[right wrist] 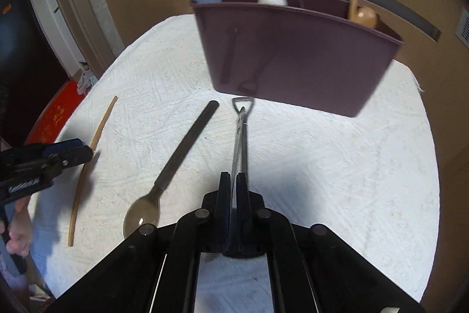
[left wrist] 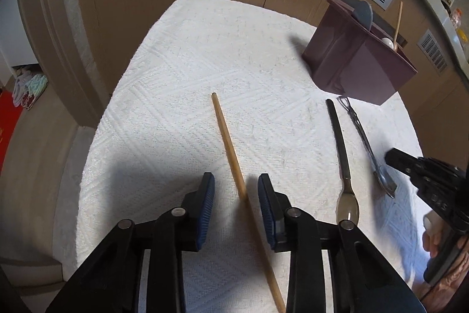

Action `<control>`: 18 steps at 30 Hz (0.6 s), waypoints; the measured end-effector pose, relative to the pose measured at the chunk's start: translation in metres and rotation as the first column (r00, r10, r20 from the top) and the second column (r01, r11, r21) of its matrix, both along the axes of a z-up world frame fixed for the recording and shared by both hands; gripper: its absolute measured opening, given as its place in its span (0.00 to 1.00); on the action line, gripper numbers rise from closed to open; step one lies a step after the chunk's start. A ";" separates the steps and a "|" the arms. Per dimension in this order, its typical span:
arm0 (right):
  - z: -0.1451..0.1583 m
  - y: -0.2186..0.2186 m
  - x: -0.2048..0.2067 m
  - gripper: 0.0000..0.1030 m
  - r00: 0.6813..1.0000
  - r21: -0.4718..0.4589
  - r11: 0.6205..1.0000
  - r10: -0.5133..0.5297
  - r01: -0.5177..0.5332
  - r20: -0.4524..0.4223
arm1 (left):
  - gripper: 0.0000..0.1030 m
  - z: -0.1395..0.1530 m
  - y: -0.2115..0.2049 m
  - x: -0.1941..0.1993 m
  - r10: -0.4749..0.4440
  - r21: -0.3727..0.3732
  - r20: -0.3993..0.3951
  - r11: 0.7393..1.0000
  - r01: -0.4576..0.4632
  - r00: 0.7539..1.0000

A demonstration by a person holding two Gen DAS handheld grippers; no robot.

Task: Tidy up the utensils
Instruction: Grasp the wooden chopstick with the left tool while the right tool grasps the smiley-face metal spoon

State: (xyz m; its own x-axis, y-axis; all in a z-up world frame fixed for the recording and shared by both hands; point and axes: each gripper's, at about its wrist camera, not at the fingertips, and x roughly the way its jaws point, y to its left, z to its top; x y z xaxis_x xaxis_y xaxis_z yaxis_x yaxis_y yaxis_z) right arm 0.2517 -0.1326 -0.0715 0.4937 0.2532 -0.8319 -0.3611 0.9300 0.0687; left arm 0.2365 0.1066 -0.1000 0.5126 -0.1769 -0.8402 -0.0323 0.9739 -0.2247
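The right gripper (right wrist: pixel 233 181) squeezes the metal tool (right wrist: pixel 239 131); its long handle points at the purple box (right wrist: pixel 293 60) ahead

Left wrist view: looking steeply down along its own blue-padded fingers (left wrist: pixel 265 204), sitting close over the white cloth (left wrist: pixel 181 72).
Right wrist view: tilting down the same way, facing the maroon holder (right wrist: pixel 293 60) nearly head-on, also close.
Shared ground: both are taking in the cloth, holder (left wrist: pixel 351 60), wooden stick (left wrist: pixel 228 143) (right wrist: pixel 85 175) and dark-handled spoon (left wrist: pixel 341 154) (right wrist: pixel 176 157).
Cross-sight: each is catching the other gripper at its frame edge.
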 end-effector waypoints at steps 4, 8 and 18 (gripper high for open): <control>0.005 -0.019 -0.009 0.02 0.999 0.004 1.000 -0.019 0.019 0.029 | 0.18 -0.001 -0.010 0.007 -0.006 0.028 -0.007 1.000 0.006 1.000; 0.004 -0.026 -0.006 0.02 1.000 0.019 1.000 -0.024 0.024 0.015 | 0.17 -0.002 -0.030 0.007 -0.055 0.014 -0.014 0.998 0.055 0.998; -0.010 -0.003 0.022 0.16 0.999 0.033 0.999 0.000 0.002 -0.047 | 0.17 0.002 -0.077 -0.009 -0.208 -0.034 -0.025 0.978 0.207 0.978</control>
State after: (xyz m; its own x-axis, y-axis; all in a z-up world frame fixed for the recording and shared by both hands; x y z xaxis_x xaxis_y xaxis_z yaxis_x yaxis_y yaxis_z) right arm 0.2736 -0.1356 -0.0812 0.4550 0.2801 -0.8453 -0.3559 0.9273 0.1158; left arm 0.2279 0.0297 -0.0980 0.4380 -0.3026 -0.8465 0.1628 0.9528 -0.2563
